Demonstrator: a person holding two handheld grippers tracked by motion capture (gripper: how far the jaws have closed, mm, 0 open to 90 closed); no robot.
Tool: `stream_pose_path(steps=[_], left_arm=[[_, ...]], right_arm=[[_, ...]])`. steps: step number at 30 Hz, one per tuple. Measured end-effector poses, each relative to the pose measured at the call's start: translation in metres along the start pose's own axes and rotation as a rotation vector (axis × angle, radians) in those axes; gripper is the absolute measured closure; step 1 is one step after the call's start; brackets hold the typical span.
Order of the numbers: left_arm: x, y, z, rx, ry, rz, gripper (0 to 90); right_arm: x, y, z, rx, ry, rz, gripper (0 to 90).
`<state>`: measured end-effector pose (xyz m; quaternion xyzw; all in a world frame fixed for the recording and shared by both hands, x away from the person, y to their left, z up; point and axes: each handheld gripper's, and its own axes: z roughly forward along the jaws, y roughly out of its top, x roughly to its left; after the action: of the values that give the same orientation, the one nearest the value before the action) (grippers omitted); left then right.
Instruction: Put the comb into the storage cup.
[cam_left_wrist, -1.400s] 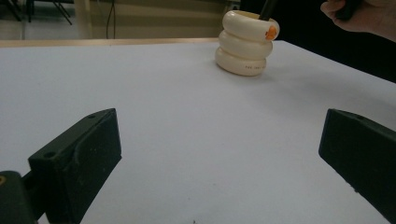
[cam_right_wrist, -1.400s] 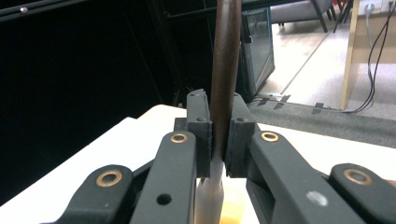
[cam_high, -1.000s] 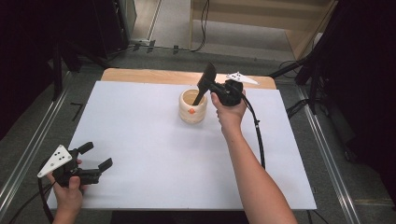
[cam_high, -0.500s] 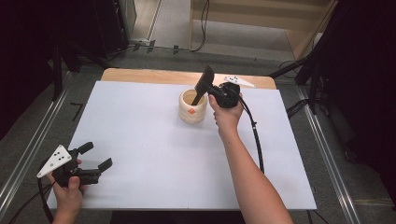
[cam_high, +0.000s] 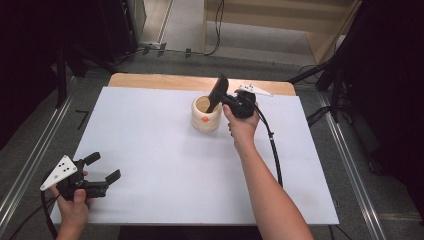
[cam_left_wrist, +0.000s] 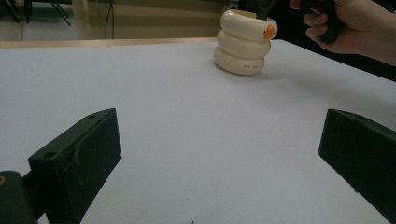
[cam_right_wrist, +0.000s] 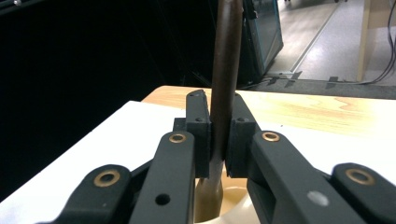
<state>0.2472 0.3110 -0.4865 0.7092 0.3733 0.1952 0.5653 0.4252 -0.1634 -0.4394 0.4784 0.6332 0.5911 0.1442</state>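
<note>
**Dark utensil held in a cream holder**

The counter (cam_high: 165, 150) carries a white sheet. At its 12 o'clock stands a cream ribbed holder (cam_high: 206, 114), upright, bearing an orange spot. A dark brown utensil (cam_right_wrist: 225, 70) dips into the holder's mouth. The right gripper (cam_right_wrist: 217, 135), just at the holder's 3 o'clock, is clamped on this utensil's handle. The left gripper (cam_high: 102, 167) sits at the counter's 8 o'clock, jaws spread wide, holding nothing.

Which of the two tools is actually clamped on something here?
The right tool, at the cream ringed holder: its jaws pinch a dark utensil handle standing in it. The left tool hangs open near the table's front-left corner.
</note>
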Motion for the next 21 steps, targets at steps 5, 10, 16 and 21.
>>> stream_pose_path(steps=[5, 10, 16, 21], left_arm=[[0.0, 0.0, 0.001, -0.001, 0.001, 0.001, 0.0], [-0.001, 0.0, 0.001, 0.003, 0.002, 0.006, 0.0], [-0.001, 0.0, 0.001, 0.002, 0.003, 0.005, 0.0], [-0.001, 0.0, 0.001, 0.0, 0.003, 0.007, 0.0]], right_arm=[[-0.001, -0.001, 0.001, -0.011, -0.048, -0.138, 55.0], [-0.002, 0.0, -0.002, 0.037, -0.074, -0.123, 31.9], [0.0, 0.0, -0.01, 0.063, -0.05, -0.145, 8.8], [0.005, 0.002, -0.019, 0.052, -0.031, -0.183, 0.0]])
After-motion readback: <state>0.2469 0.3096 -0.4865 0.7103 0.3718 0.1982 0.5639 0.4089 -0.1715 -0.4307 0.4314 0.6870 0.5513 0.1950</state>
